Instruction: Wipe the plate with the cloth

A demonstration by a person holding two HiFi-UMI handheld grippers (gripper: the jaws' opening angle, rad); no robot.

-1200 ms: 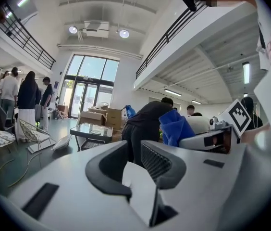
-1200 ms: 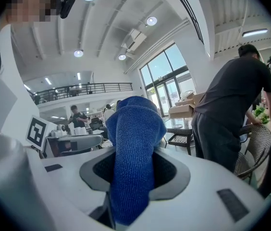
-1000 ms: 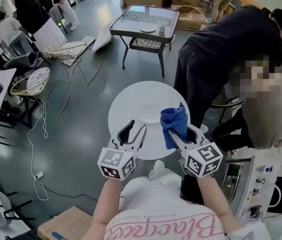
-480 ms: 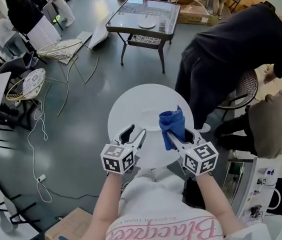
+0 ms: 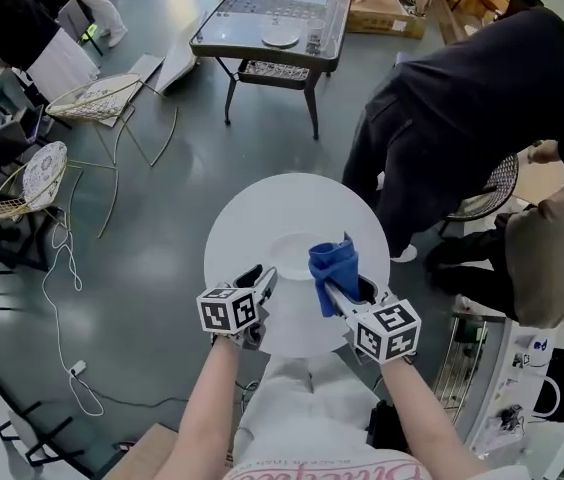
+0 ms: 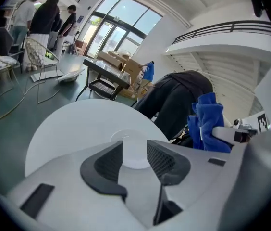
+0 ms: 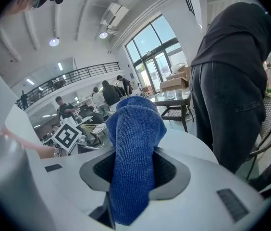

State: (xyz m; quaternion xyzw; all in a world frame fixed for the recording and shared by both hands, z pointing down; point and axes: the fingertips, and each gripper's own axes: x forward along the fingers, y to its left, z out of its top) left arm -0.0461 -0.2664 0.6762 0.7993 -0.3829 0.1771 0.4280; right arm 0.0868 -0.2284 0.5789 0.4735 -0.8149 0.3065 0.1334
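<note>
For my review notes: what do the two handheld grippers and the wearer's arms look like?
Both the left gripper and right gripper have pale grey-white bodies with dark textured pads. Each carries a white cube printed with black square markers. No cables show. Forearms are unsleeved; the person wears a white top with pink lettering.

Dark side table [image 5: 262, 56] well ahead of my jaws. Person in dark clothes [image 5: 482, 98] bent over, ahead-right. Wire chairs [image 5: 92, 98] and white floor cable [image 5: 57, 298] off left.
</note>
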